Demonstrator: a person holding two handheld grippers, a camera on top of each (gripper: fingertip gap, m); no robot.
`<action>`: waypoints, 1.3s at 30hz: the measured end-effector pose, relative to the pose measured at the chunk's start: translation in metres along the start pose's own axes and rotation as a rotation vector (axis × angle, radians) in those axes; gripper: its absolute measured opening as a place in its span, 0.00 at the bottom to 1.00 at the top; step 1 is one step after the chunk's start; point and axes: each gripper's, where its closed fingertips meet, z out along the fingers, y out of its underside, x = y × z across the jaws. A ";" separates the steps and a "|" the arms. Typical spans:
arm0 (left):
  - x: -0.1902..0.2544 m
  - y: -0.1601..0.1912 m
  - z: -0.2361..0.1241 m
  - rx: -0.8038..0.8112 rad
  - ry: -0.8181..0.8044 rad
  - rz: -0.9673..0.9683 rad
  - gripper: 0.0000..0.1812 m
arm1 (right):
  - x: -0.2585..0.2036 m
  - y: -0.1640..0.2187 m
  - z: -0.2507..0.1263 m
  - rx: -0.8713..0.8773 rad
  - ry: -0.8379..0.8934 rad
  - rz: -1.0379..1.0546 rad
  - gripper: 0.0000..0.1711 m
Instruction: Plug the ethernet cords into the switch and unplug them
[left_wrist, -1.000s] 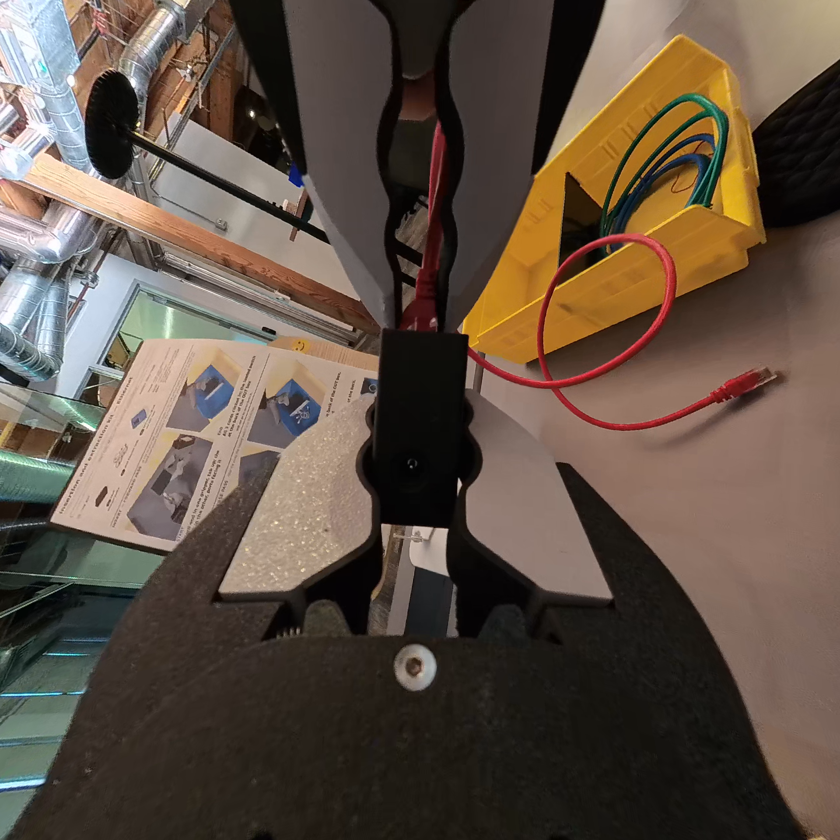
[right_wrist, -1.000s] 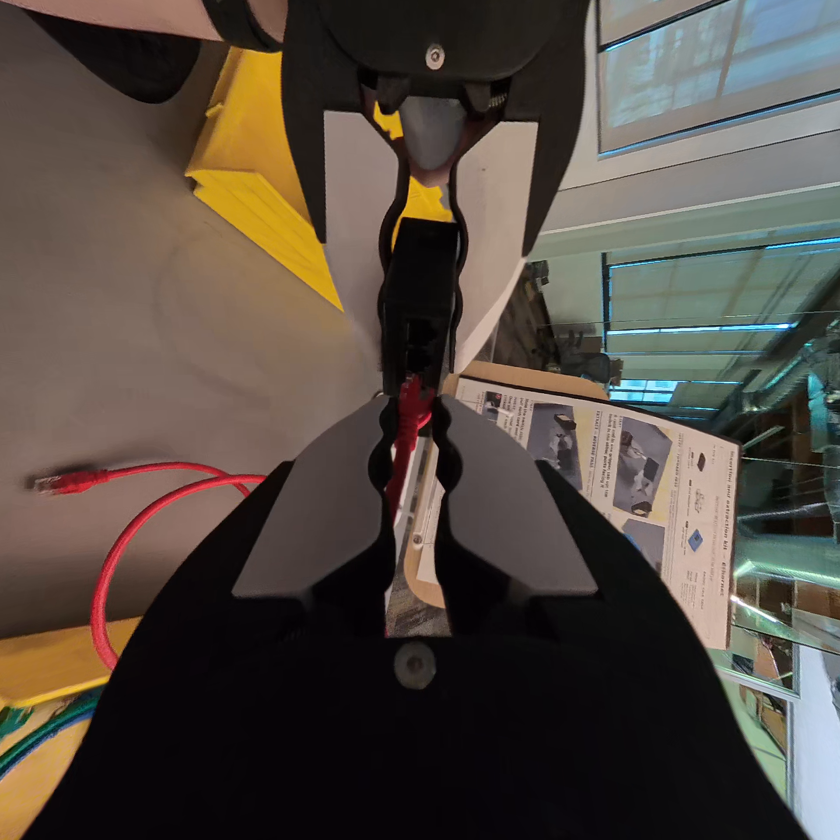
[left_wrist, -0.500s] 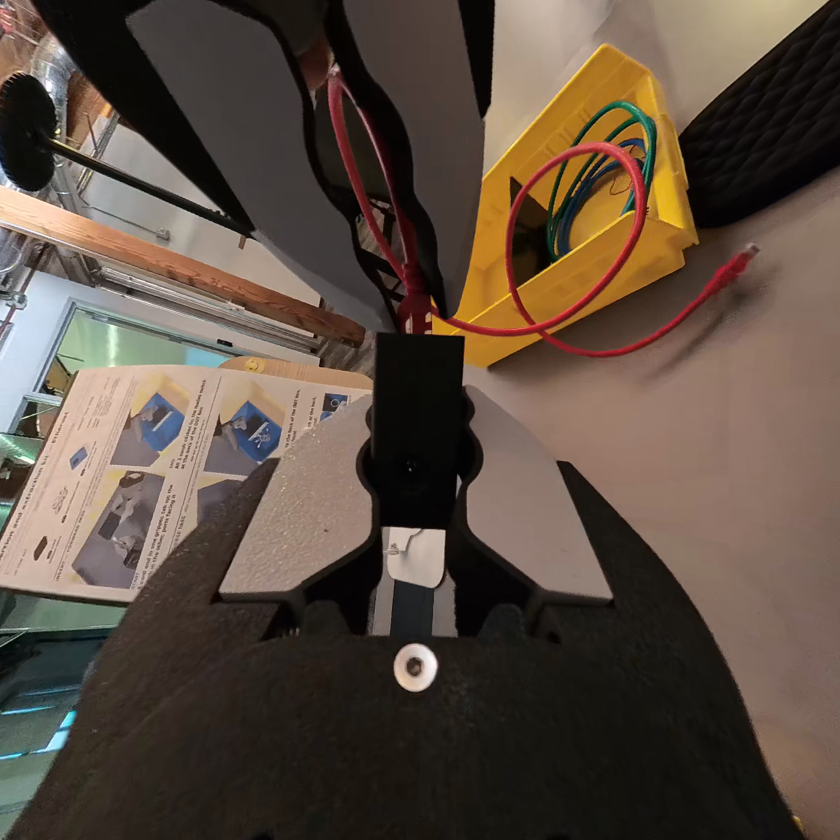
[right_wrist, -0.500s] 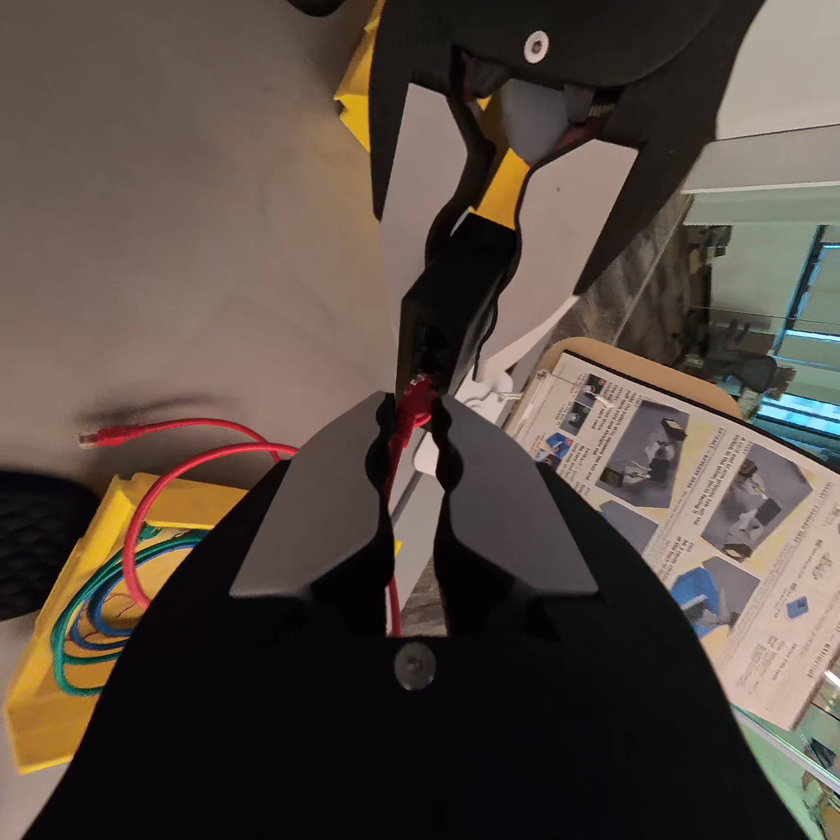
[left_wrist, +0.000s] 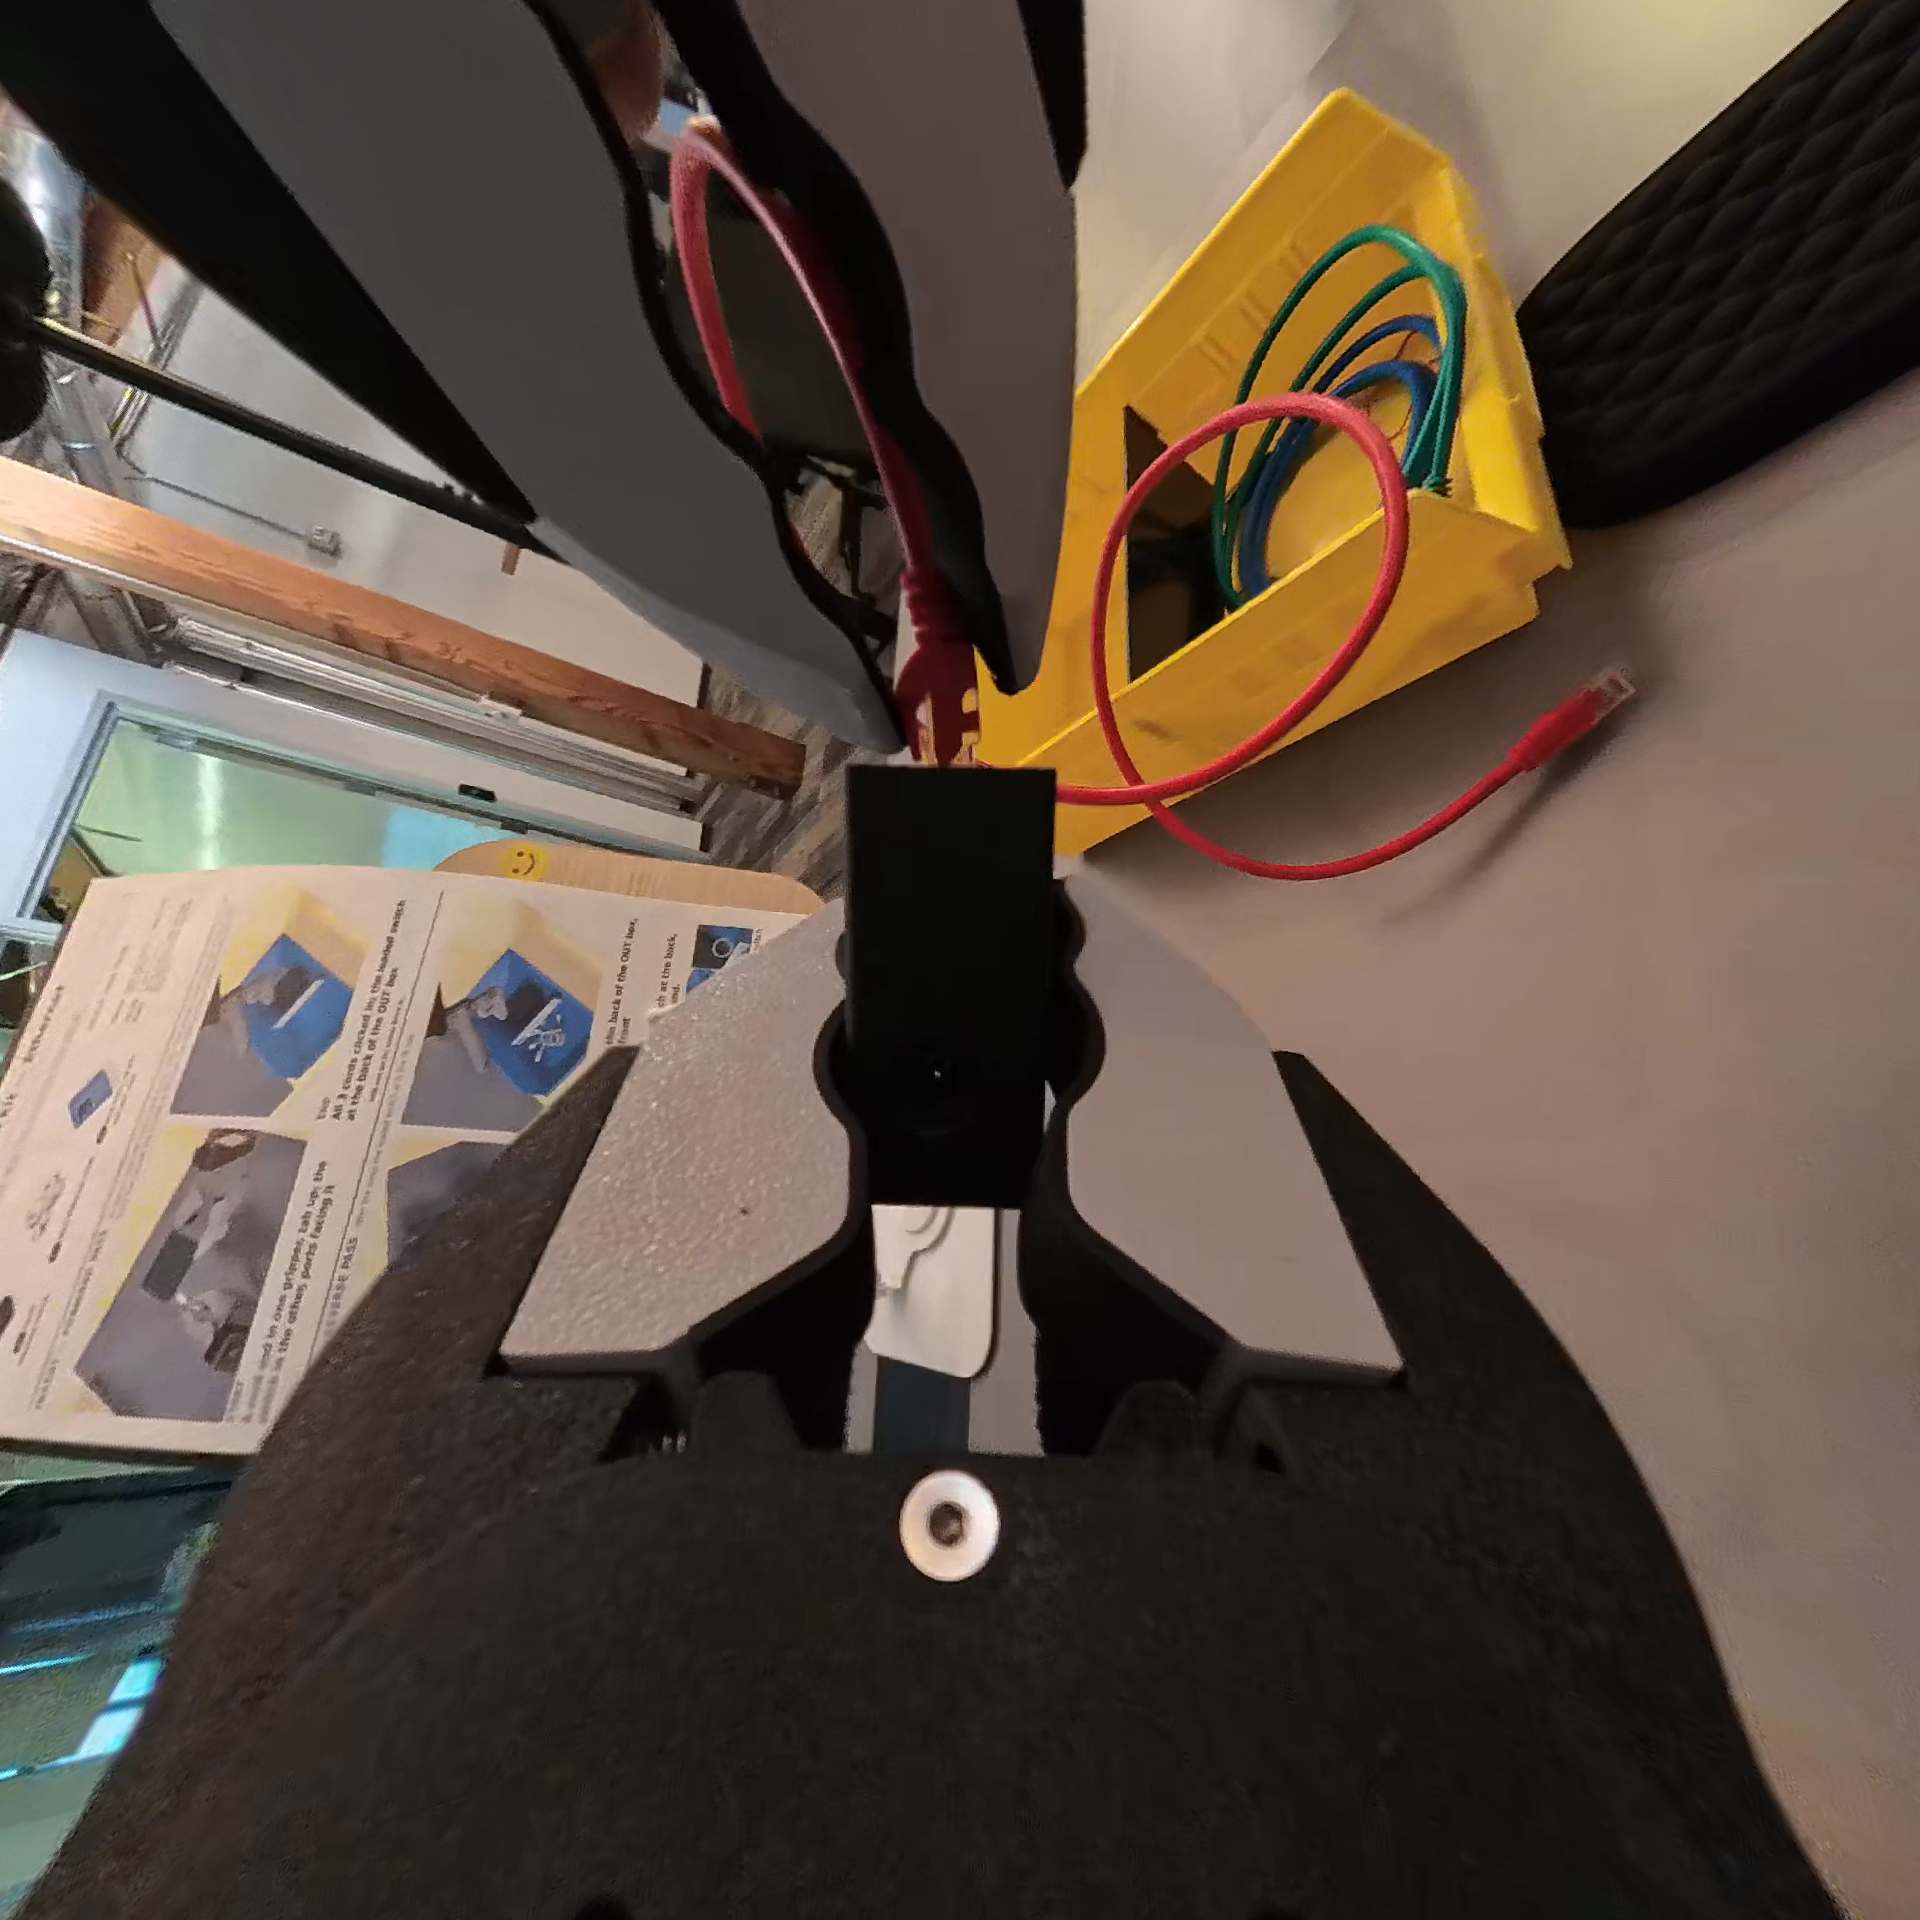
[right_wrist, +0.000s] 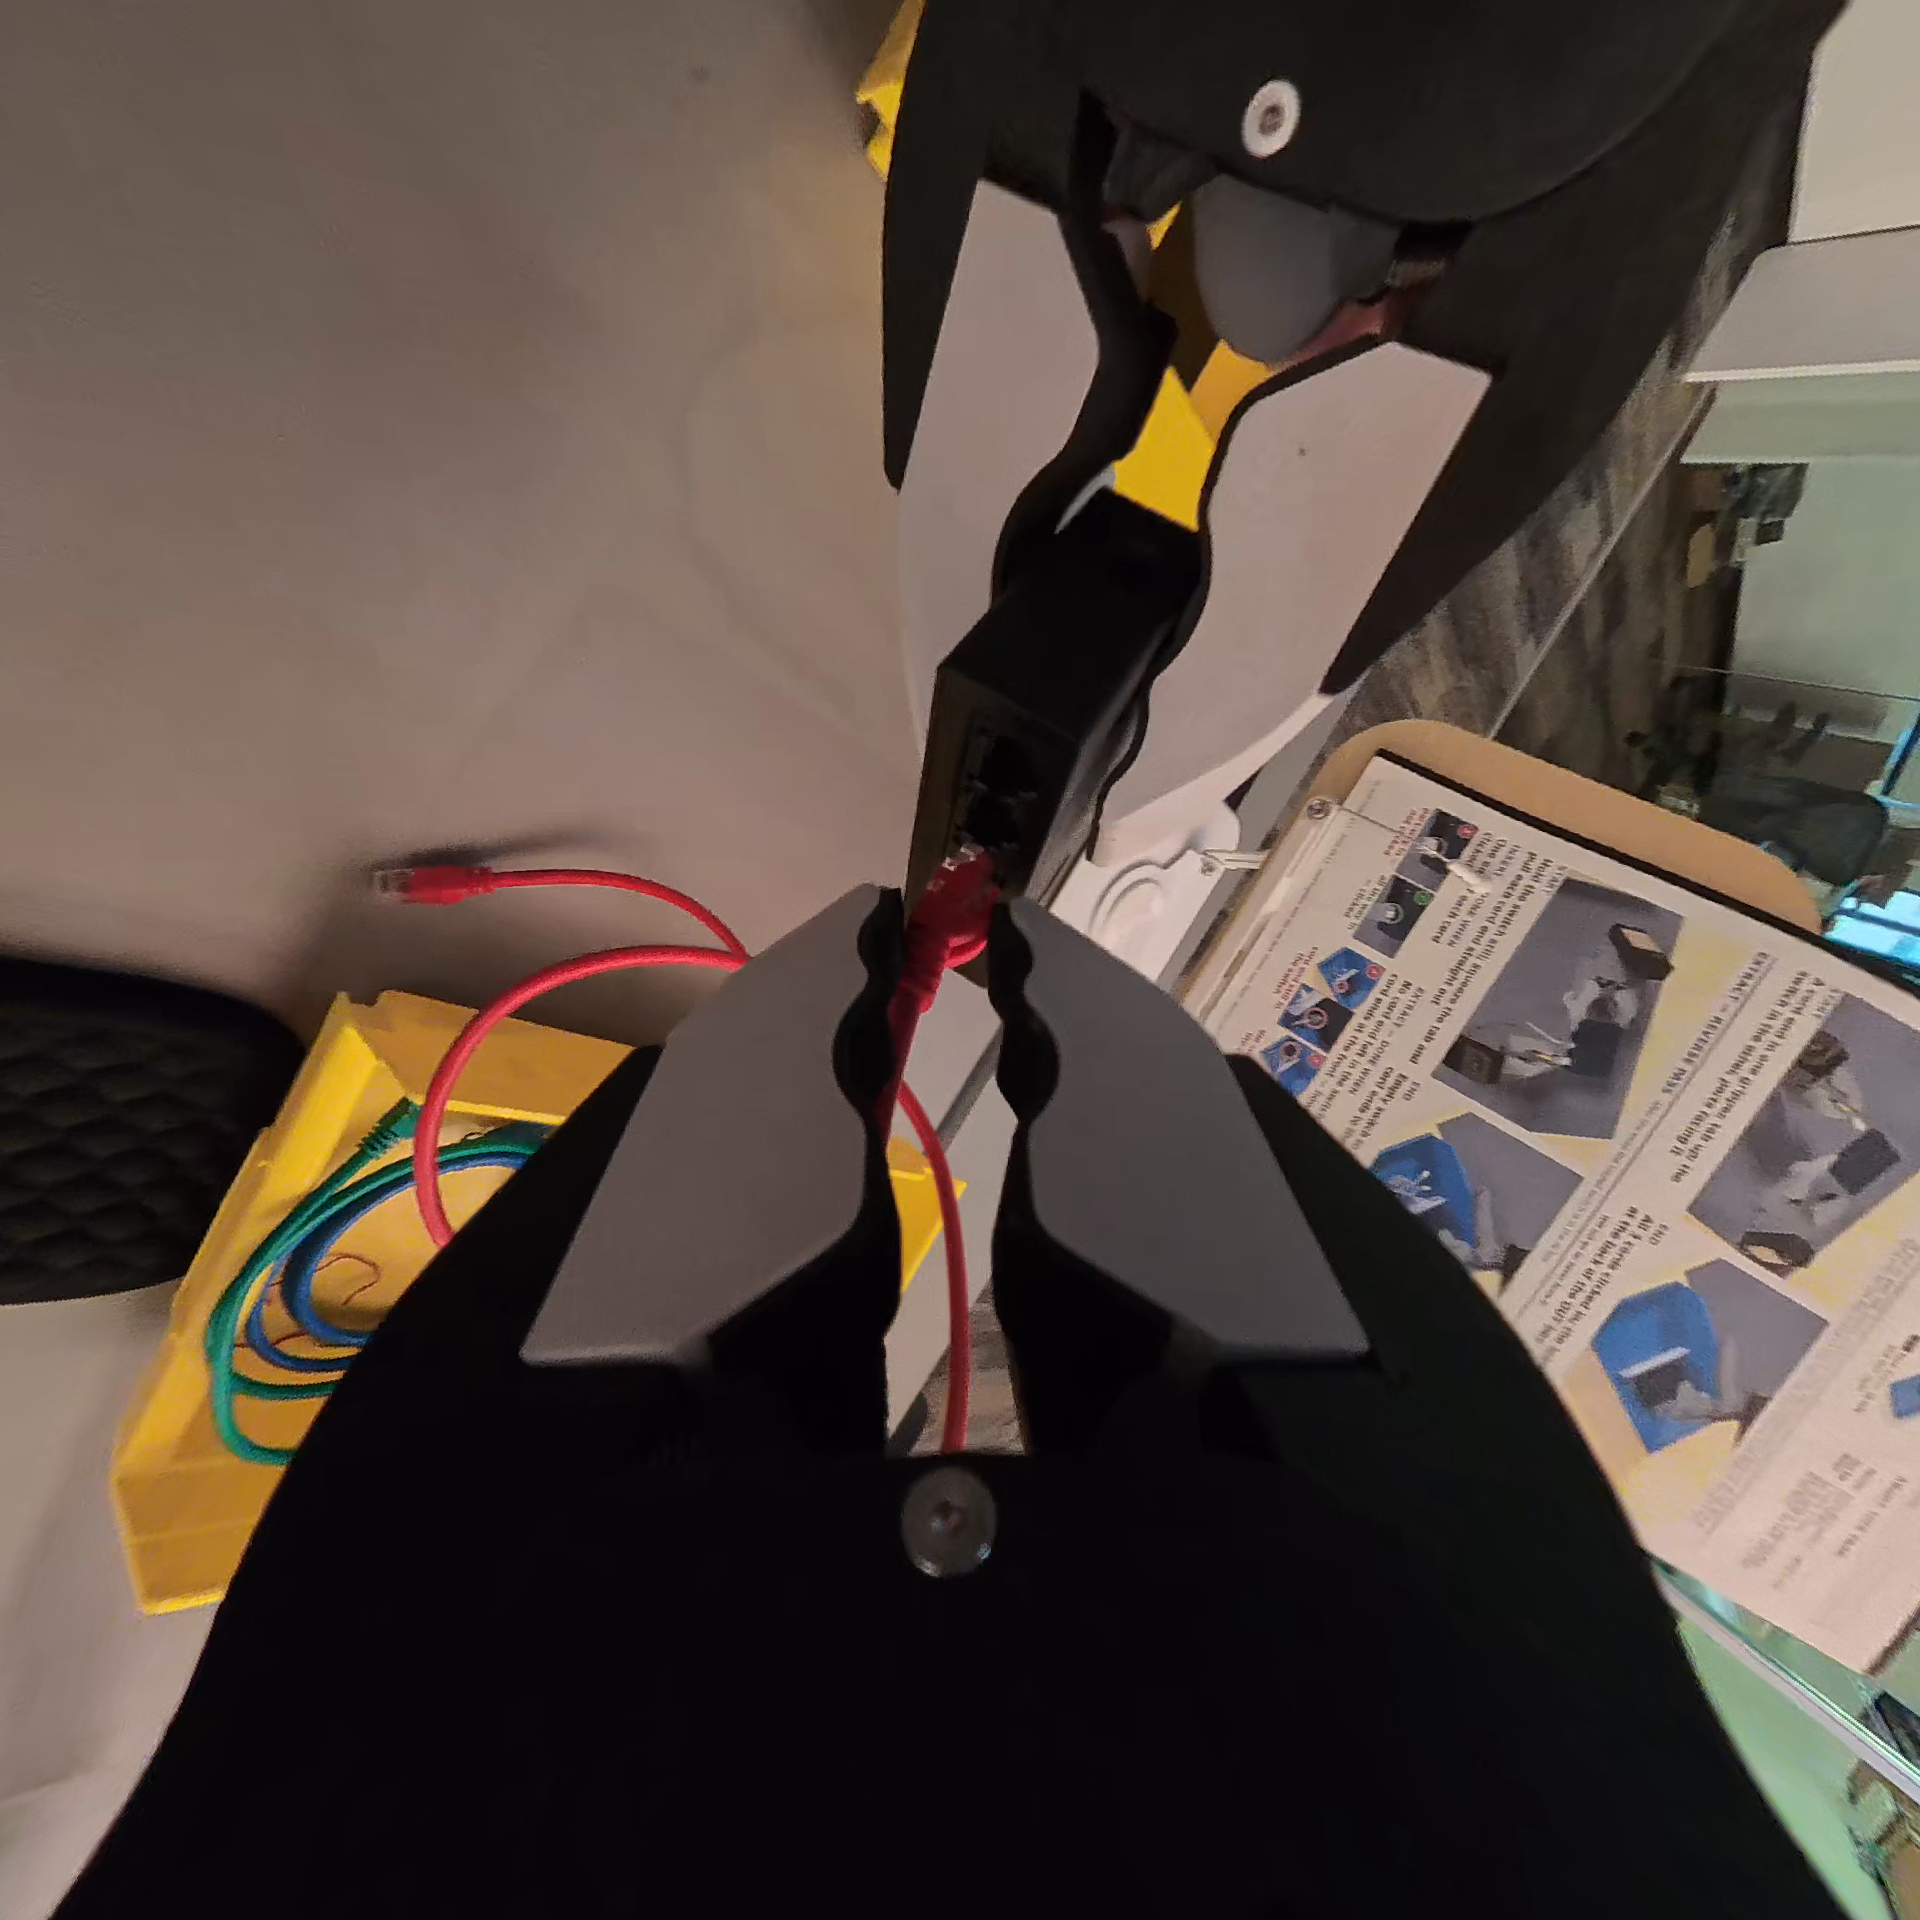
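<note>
My left gripper (left_wrist: 951, 935) is shut on a small black switch (left_wrist: 948, 987) and holds it above the grey table. In the right wrist view the switch (right_wrist: 1039, 727) shows its row of ports. My right gripper (right_wrist: 943, 912) is shut on the plug of a red ethernet cord (right_wrist: 951, 920). The plug's tip is at the mouth of an end port; I cannot tell whether it is seated. The plug also shows in the left wrist view (left_wrist: 940, 707). The cord loops down to its free plug (left_wrist: 1579, 717), which lies on the table.
A yellow bin (left_wrist: 1475, 582) on the table holds coiled green (left_wrist: 1340, 260) and blue (left_wrist: 1309, 436) cords. A printed instruction sheet (left_wrist: 260, 1091) stands at the table's edge. A black padded object (left_wrist: 1745, 260) lies beside the bin. Both grippers' tips are close together, under 4 cm apart. Both grippers' tips are roughly 35 cm from the black padded object (left_wrist: 1745, 260).
Both grippers have swung and tilted together, with switch and red plug still end to end. The yellow bin has come into the right wrist view, and the cord's loop now hangs before it.
</note>
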 end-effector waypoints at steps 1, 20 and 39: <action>0.002 0.000 0.002 -0.003 0.012 0.002 0.17 | -0.002 0.001 0.000 -0.009 -0.005 -0.001 0.10; -0.044 0.041 -0.039 -0.058 -0.222 -0.099 0.16 | -0.026 0.067 -0.039 -0.040 0.099 0.175 0.09; -0.050 0.049 -0.053 -0.044 -0.237 -0.149 0.16 | 0.047 0.085 -0.163 -0.445 0.130 0.160 0.08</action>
